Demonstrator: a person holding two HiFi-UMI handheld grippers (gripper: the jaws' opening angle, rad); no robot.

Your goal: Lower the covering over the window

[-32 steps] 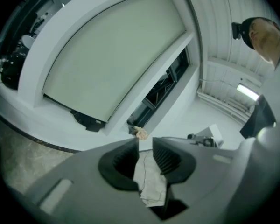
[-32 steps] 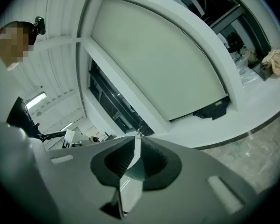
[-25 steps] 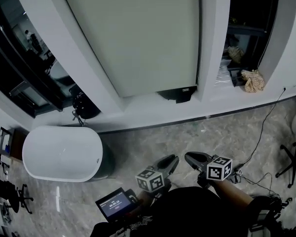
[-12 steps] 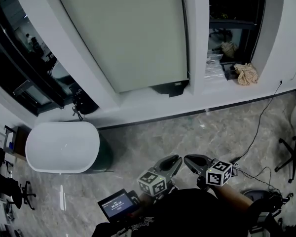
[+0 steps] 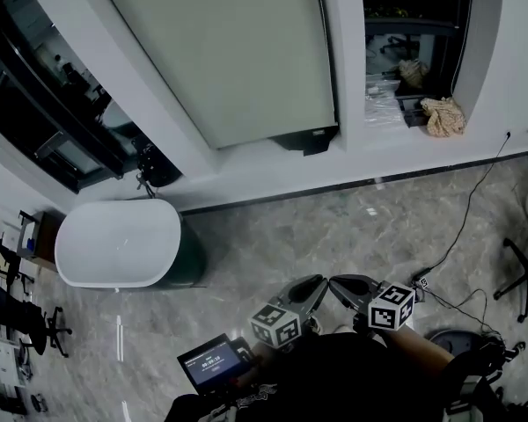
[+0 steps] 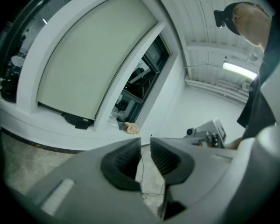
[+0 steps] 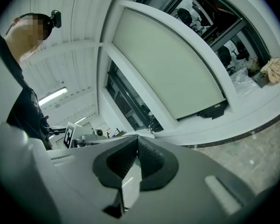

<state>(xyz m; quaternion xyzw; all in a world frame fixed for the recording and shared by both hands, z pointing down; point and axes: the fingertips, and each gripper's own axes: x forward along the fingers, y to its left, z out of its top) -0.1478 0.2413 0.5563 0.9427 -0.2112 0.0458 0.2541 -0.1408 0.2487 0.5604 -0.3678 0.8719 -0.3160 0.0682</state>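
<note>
Presently one blind (image 5: 238,51); left gripper (image 6: 145,143) jaws narrowing, ajar, empty; right gripper (image 7: 136,140) jaws closed

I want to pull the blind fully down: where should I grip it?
Probably the bottom edge of the blind, near its middle, approached from the room side. The sheet hangs flat in its frame, so only that free edge, just above the sill, offers jaws something to pinch.

Dim, cool light is filling the head view, the window covering (image 5: 238,51) showing palest. Both gripper views are bending toward black rounded edges; a ceiling lamp (image 6: 239,69) is glaring.
</note>
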